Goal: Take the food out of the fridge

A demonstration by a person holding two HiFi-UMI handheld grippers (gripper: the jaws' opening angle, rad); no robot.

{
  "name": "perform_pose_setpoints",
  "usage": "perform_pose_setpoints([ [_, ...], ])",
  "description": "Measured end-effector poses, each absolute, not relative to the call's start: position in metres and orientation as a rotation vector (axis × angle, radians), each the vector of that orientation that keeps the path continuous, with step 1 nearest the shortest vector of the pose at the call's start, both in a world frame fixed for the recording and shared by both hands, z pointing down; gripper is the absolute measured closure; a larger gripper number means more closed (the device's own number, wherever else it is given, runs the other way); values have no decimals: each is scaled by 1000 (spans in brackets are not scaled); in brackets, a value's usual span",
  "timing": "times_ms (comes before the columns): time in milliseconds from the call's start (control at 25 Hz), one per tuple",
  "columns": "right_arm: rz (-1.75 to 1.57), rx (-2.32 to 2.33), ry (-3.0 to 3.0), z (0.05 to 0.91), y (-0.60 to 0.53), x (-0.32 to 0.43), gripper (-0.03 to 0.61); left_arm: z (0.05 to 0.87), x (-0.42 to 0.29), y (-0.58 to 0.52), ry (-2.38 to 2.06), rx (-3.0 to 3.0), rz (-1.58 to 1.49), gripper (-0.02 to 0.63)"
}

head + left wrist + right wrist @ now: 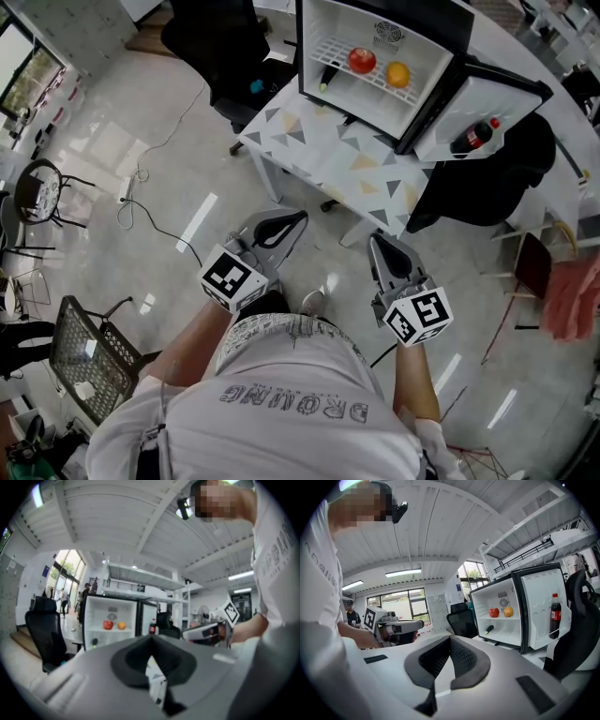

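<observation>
A small white fridge stands open on a patterned table ahead of me. On its wire shelf lie a red apple and an orange; a dark long item with a green end leans at the left. A cola bottle sits in the open door. Both grippers hang well short of the table, over the floor. My left gripper and right gripper are both shut with nothing in them. The apple and the orange show far off in the right gripper view.
A black office chair stands left of the table and a dark draped chair stands under the fridge door. A wire-mesh chair is at my lower left. A cable runs across the floor. Red cloth hangs at the right.
</observation>
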State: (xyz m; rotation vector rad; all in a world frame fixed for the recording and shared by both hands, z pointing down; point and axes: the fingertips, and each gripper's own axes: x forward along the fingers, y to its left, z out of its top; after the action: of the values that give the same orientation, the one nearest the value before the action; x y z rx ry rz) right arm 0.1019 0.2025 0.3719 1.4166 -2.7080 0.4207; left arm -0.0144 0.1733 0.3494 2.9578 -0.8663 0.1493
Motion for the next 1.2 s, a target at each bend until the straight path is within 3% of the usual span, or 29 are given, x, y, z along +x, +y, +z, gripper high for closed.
perform_pose_setpoints([
  [1200,469,1395,-2661,403,110,104,578,379,-10,76,-837,2917,152,609],
])
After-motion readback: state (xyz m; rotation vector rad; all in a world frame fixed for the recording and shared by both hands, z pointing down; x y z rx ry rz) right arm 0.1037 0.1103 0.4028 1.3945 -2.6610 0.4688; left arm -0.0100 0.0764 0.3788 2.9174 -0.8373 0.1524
